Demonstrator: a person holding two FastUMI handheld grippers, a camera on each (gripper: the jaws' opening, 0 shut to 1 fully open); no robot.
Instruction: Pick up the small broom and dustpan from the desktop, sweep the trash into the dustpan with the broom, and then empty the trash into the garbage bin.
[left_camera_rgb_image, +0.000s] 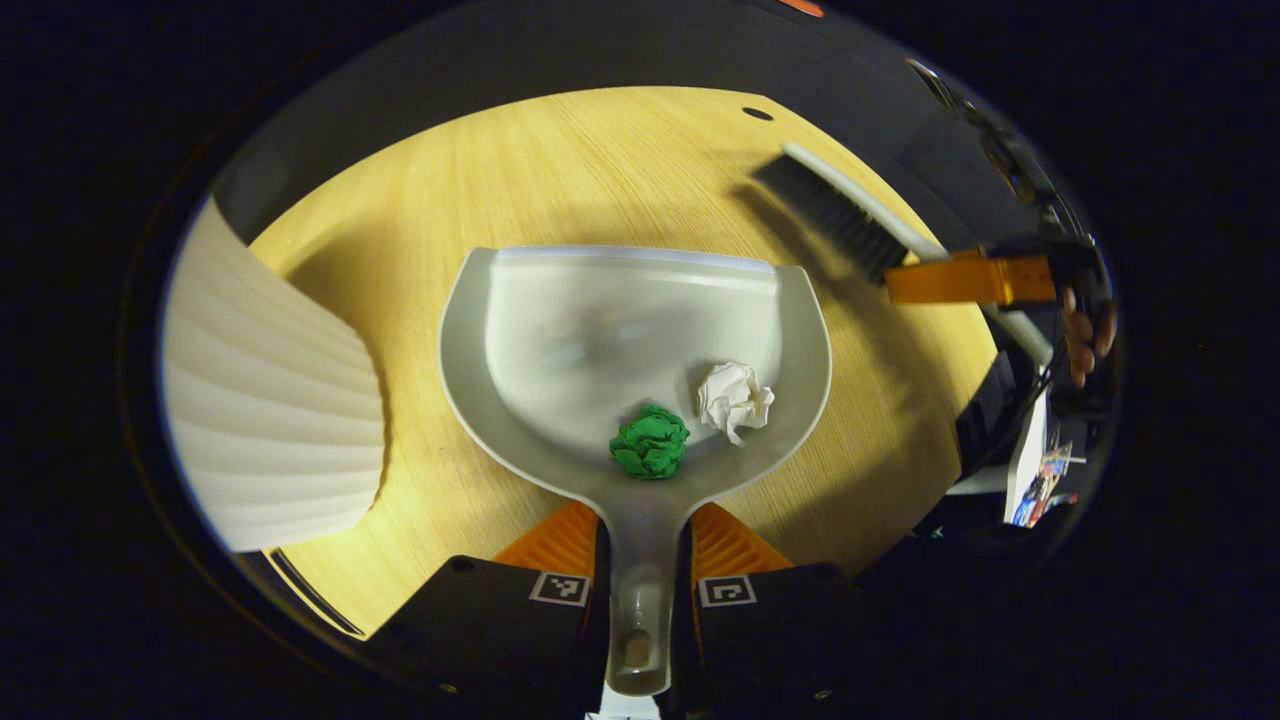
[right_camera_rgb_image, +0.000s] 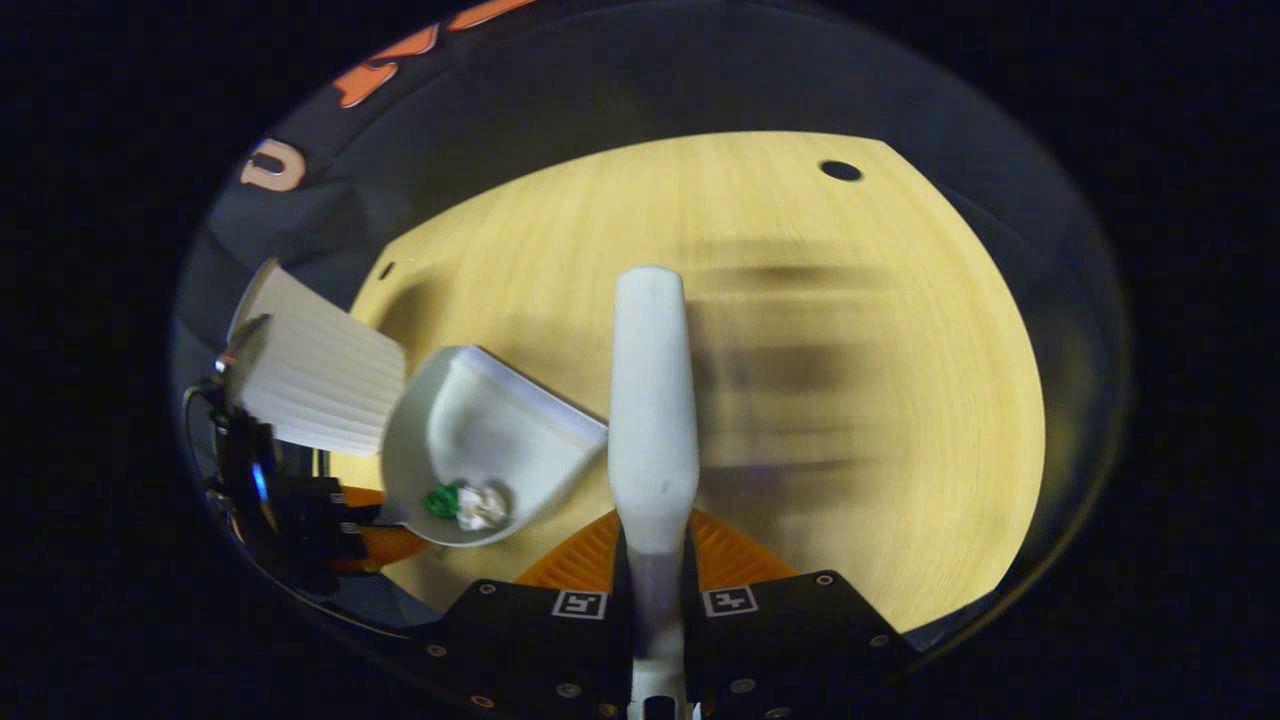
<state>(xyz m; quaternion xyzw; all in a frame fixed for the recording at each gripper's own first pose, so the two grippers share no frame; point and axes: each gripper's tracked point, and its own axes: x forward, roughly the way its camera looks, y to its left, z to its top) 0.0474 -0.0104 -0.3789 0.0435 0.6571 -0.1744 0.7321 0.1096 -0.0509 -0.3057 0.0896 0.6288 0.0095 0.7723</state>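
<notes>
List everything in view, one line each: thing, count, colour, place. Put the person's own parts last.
dustpan: 1, pale grey, held over the desktop by its handle in the left gripper.
green paper ball: 1, green, inside the dustpan near the handle.
white paper ball: 1, white, inside the dustpan beside the green one.
broom: 1, white handle with dark bristles, held in the right gripper above the desktop.
garbage bin: 1, white and ribbed, at the desktop's edge next to the dustpan.
desktop: 1, light wood, under everything.
left gripper: 1, closed on the dustpan handle.
right gripper: 1, closed on the broom handle.
hand: 1, holding the right gripper.
</notes>
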